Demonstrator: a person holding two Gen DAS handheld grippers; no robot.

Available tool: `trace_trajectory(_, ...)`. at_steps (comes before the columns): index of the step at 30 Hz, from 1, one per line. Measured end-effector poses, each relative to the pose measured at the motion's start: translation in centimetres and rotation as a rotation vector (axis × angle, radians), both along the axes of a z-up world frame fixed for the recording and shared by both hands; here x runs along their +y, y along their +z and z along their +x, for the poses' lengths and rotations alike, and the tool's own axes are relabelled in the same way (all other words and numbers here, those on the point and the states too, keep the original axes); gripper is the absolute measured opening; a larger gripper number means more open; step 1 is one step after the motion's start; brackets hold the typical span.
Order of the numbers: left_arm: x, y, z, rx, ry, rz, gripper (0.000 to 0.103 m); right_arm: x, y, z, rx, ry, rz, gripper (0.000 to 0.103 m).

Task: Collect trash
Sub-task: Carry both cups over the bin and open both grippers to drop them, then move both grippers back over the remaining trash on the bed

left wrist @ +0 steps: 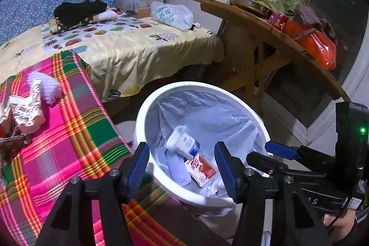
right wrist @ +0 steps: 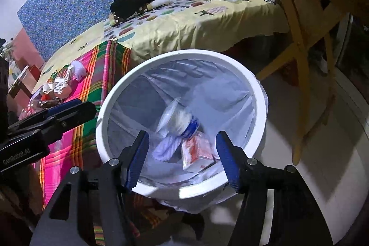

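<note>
Claws left and right gape empty above white bin holding yogurt cup.

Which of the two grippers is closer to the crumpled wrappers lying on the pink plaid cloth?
Left. The left gripper hangs over the white bin's near rim, on the side next to the plaid cloth holding the wrappers. The right gripper is beyond it, farther from the cloth.

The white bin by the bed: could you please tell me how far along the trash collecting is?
Done: the white bin already holds a yogurt cup, a red carton and crumpled tissue. In hand: nothing; the left gripper and right gripper are both open over the bin. Left: wrappers and a tissue on the plaid blanket.
</note>
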State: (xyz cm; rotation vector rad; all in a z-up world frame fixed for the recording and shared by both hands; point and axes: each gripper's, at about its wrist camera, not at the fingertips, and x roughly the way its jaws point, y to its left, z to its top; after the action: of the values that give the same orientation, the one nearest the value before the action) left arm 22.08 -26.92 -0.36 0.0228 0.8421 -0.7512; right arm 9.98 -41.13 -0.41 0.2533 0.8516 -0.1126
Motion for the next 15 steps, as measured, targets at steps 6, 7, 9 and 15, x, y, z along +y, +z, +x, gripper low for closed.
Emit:
trace_trajectory(6,2.9,1.0,-1.5,-0.024,0.063,0.010,0.058,1.7,1.0,-0.3,-0.034,0.036,-0.002,0.062)
trace_trajectory(7,3.4,1.1,-1.8,-0.027,0.073,0.012,0.058,2.2,1.2,-0.3,-0.040,0.049,-0.001,0.062)
trace_trajectory(9,4.7,1.4,-2.4,-0.037,0.102,0.019,0.058,3.1,1.4,-0.4,-0.052,0.070,-0.002,0.062)
trace_trajectory(15,8.9,1.8,-3.9,-0.038,0.183,0.031,0.058,6.5,1.9,-0.7,-0.077,0.147,-0.010,0.062)
